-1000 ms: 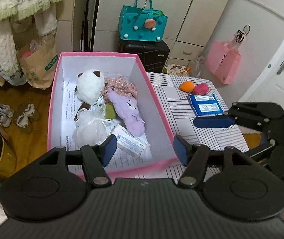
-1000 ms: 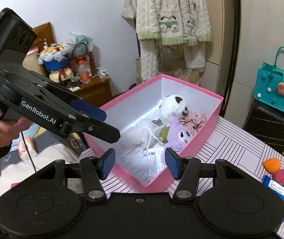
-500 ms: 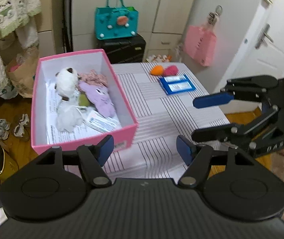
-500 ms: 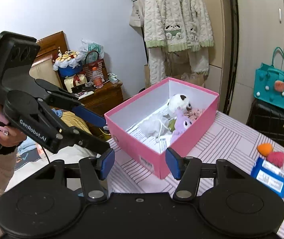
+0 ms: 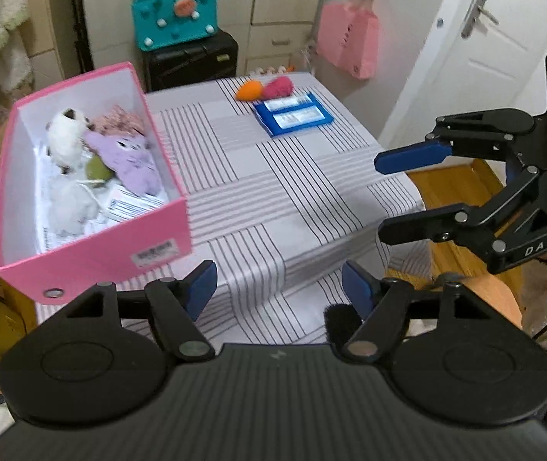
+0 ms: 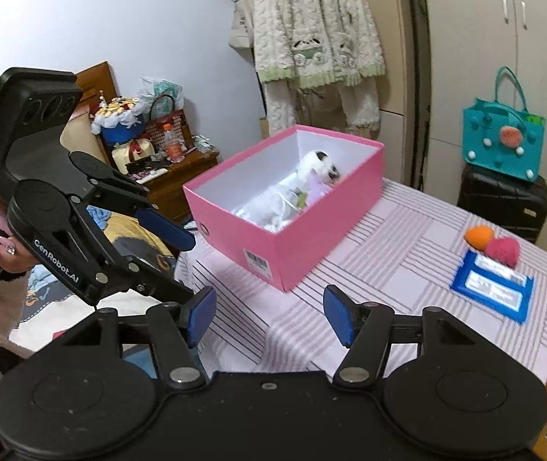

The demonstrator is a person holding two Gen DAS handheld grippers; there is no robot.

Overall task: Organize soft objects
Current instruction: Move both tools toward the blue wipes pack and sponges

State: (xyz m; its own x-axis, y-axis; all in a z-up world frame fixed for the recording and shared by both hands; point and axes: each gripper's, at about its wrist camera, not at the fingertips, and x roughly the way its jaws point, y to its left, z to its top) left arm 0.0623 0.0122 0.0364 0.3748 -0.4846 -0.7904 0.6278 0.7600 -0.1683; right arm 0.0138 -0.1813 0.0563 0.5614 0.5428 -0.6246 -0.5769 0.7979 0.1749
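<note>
A table (image 5: 292,192) covered in a white cloth with grey stripes fills the middle of both wrist views. On its left side, seen from the left wrist, stands an open pink box (image 5: 93,257) already holding soft things: a white plush toy (image 5: 67,134), a lilac plush (image 5: 135,161), some pink fabric, a small green ball and pale fluffy items over printed paper; motion blur makes the smaller pieces hard to name. Well apart from it, at the table's far end, an orange sponge (image 5: 248,90) and a pink sponge (image 5: 278,86) lie touching each other, just beside a flat blue packet (image 5: 292,114). The left gripper (image 5: 279,288) hangs over the table's near edge and the right gripper (image 6: 269,313) over the near corner; both sets of jaws are opening, with nothing between them. Judging from this, the sorting is partly done and both hands are between picks. The next move likely calls for a reach across the table to the two sponges, a gentle squeeze on one, then a carry to the box.
</note>
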